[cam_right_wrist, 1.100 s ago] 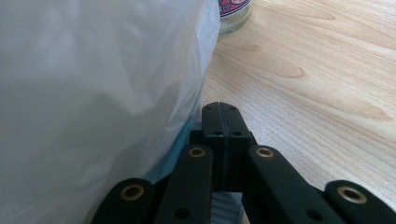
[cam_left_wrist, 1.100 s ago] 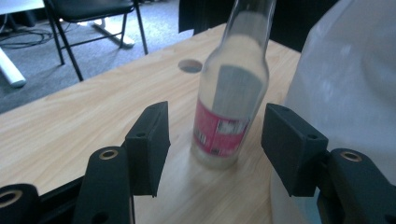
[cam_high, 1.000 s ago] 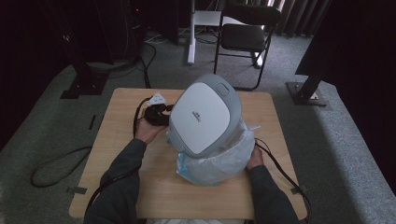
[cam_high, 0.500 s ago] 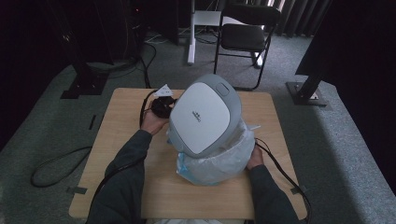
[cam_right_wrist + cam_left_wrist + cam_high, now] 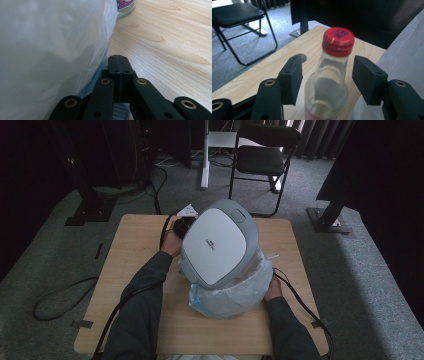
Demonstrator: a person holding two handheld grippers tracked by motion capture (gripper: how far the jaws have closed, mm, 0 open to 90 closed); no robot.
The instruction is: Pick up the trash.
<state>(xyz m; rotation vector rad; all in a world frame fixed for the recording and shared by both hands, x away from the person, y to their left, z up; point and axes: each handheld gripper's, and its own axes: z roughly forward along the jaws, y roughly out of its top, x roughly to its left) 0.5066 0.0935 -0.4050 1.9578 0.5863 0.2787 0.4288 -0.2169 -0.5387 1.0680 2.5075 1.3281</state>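
A clear bottle [image 5: 329, 82] with a red cap [image 5: 338, 41] stands upright between the jaws of my left gripper [image 5: 328, 63]. The jaws have just been opening, and there is a gap between each pad and the bottle. From above, the left gripper [image 5: 180, 226] sits near the table's far edge, left of a white and grey helmet-like shell [image 5: 217, 245]. My right gripper [image 5: 120, 62] is shut, low over the wood beside a white plastic bag [image 5: 50, 50]. Whether it pinches the bag's edge I cannot tell. The bag [image 5: 230, 295] bulges below the shell, with the right hand [image 5: 274, 287] at its right side.
The wooden table [image 5: 130, 250] has bare wood at left and front. A bottle's base with a pink label [image 5: 125, 7] stands beyond the bag. A black folding chair [image 5: 262, 155] and stand bases are on the carpet behind the table. Cables trail off the table's edges.
My left hand and gripper have moved toward the table's far edge and slightly right. The right hand and the bag have stayed put.
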